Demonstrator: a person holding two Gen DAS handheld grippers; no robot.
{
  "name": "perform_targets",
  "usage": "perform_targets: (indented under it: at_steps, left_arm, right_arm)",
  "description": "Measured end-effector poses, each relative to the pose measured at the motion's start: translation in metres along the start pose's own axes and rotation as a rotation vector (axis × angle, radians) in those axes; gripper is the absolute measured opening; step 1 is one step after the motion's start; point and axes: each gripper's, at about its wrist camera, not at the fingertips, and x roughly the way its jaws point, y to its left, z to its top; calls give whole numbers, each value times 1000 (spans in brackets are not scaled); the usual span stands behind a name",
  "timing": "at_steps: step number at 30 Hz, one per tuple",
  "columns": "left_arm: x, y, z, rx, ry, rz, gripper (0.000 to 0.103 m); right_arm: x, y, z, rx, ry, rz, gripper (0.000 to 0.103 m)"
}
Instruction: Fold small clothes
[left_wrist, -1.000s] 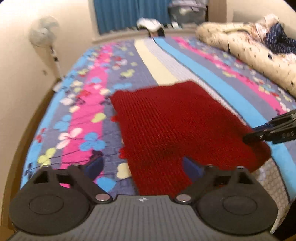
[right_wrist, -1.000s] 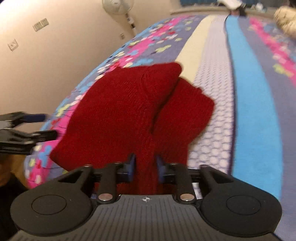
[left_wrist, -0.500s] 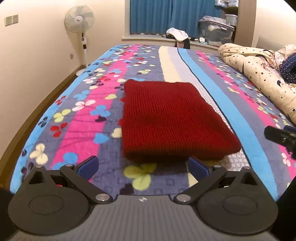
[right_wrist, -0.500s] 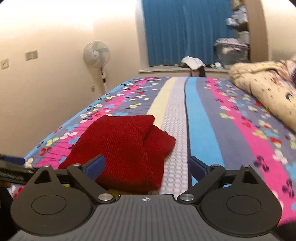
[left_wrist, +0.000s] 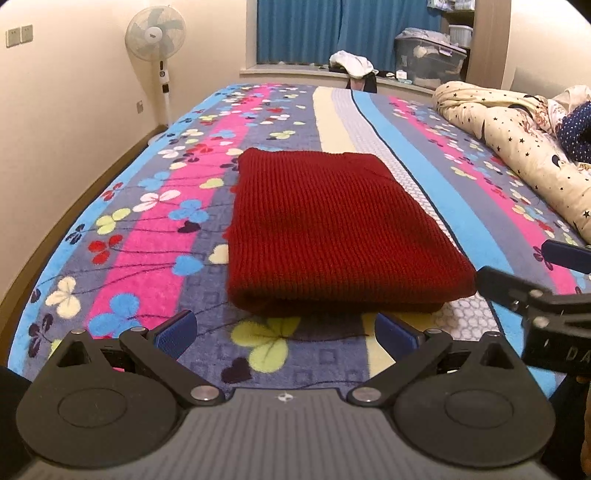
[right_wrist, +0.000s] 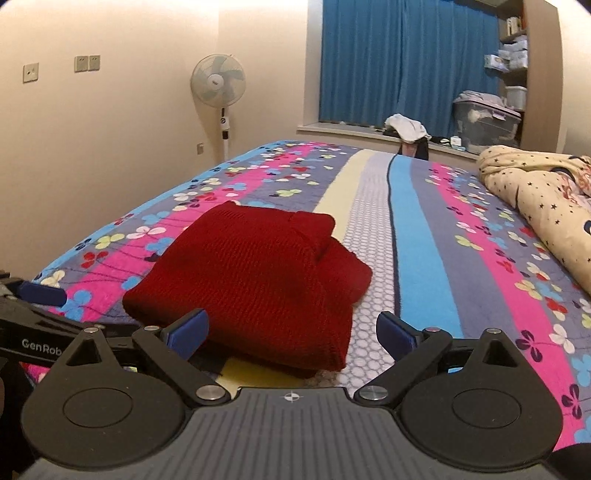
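A dark red knitted garment (left_wrist: 332, 225) lies folded into a flat rectangle on the colourful striped bedspread (left_wrist: 155, 221). It also shows in the right wrist view (right_wrist: 255, 280), with a lower layer sticking out on its right side. My left gripper (left_wrist: 286, 334) is open and empty, just short of the garment's near edge. My right gripper (right_wrist: 291, 332) is open and empty, at the garment's near right corner. The right gripper also shows at the right edge of the left wrist view (left_wrist: 532, 280).
A rolled cream star-print duvet (left_wrist: 517, 147) lies along the bed's right side. A standing fan (left_wrist: 155, 37) is by the left wall. A window ledge with clothes (left_wrist: 351, 66) and a storage bin (left_wrist: 428, 59) sits past the bed's far end.
One second ago my right gripper was shut on the red garment's edge. It has let go and opened, and both grippers have pulled back toward the near edge. The garment now lies folded.
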Motion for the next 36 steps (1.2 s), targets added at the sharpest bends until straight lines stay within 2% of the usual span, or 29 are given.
perform_targets:
  at_steps: [4, 13, 36]
  left_arm:
    - [0, 1, 0, 0, 0, 5, 102]
    - [1, 2, 0, 2, 0, 4, 102]
    - [1, 3, 0, 1, -1, 5, 102]
  right_arm:
    - [-2, 4, -1, -28, -3, -6, 97]
    - [-1, -1, -1, 14, 6, 1, 97]
    - [-2, 3, -2, 9, 6, 0, 97]
